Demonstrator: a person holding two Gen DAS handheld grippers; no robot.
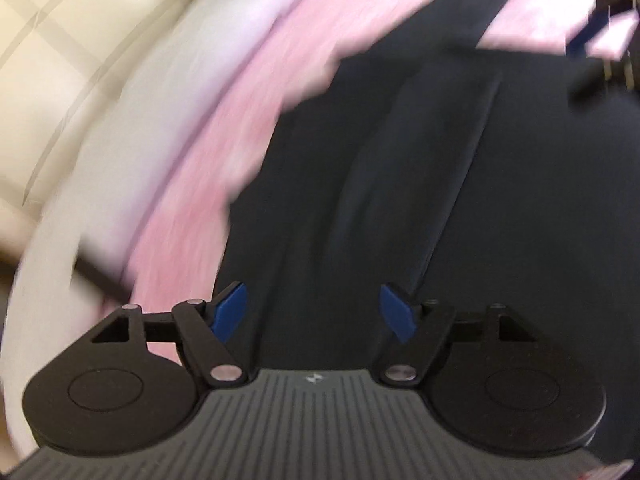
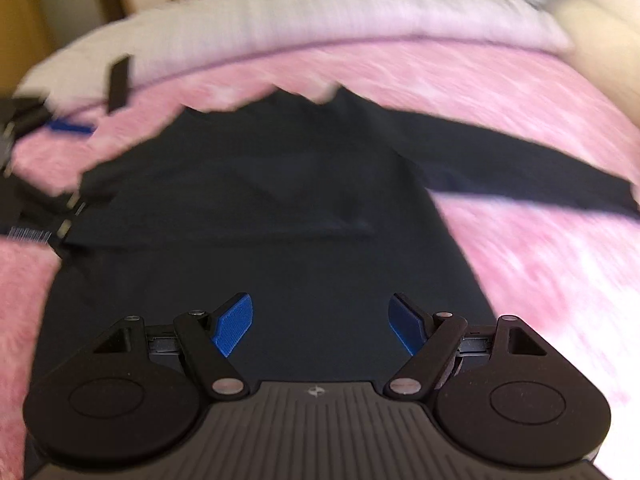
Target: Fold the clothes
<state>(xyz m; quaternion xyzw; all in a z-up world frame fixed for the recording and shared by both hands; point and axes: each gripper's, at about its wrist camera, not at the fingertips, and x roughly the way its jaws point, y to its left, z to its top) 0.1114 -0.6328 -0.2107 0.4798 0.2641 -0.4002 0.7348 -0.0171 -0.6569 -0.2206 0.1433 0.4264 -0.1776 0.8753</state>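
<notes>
A dark, nearly black long-sleeved top [image 2: 256,200] lies spread flat on a fluffy pink blanket [image 2: 520,264] that covers a bed, with a white quilt [image 2: 320,12] bunched along the far edge of the pink. In the right wrist view the top's body runs from the near edge toward the neckline at the far side, where the pink pile shows through a jagged, blurred outline; one sleeve [image 2: 520,160] stretches straight out to the right across the blanket, and a fold line crosses the chest on the left side, where cloth seems doubled over the body. The fabric is matt and smooth, with only soft long creases, seen also in the left wrist view [image 1: 420,180]. The right tool [image 2: 320,322] hovers over the lower part of the top with its blue pads [image 2: 234,326] well apart and nothing between them. The left tool [image 1: 312,310] also stands apart over the dark cloth, gripping nothing; it shows at the left edge of the right view [image 2: 60,126], blurred.
</notes>
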